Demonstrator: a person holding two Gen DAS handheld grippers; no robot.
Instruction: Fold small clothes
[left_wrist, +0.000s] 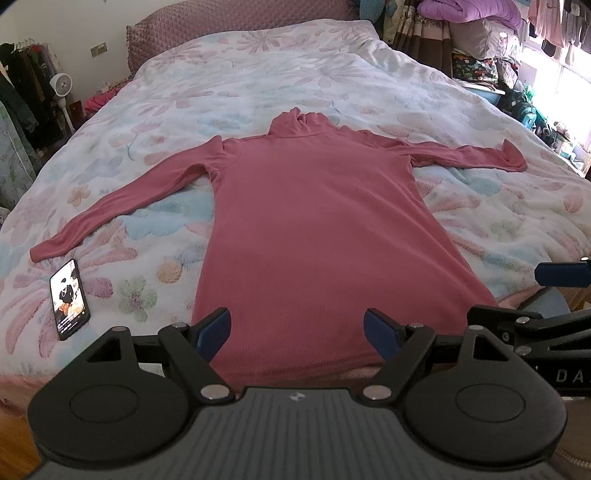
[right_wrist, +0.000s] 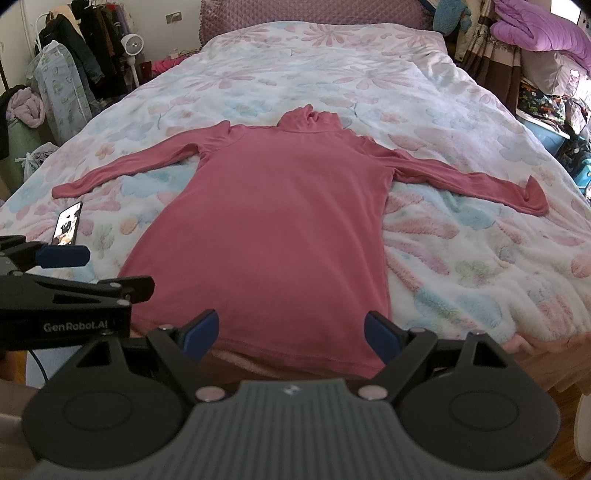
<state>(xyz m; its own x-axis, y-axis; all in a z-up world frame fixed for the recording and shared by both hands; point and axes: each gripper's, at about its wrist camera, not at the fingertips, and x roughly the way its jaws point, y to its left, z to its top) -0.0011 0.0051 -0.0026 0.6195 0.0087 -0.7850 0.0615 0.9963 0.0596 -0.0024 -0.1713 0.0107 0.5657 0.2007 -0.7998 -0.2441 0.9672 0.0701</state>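
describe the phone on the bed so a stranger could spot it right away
Start at the floral bedspread and the pink turtleneck spread on it. Follow its sleeve on the fan side to the cuff; the phone lies just below, the only dark, hard, lit thing there.

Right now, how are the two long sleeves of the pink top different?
The left sleeve of the pink ribbed turtleneck top lies smooth and slants down toward the hem end; the right sleeve sticks out more sideways. The left sleeve's cuff lies flat; the right sleeve's cuff is folded over. Both rest spread on the flowery bedspread.
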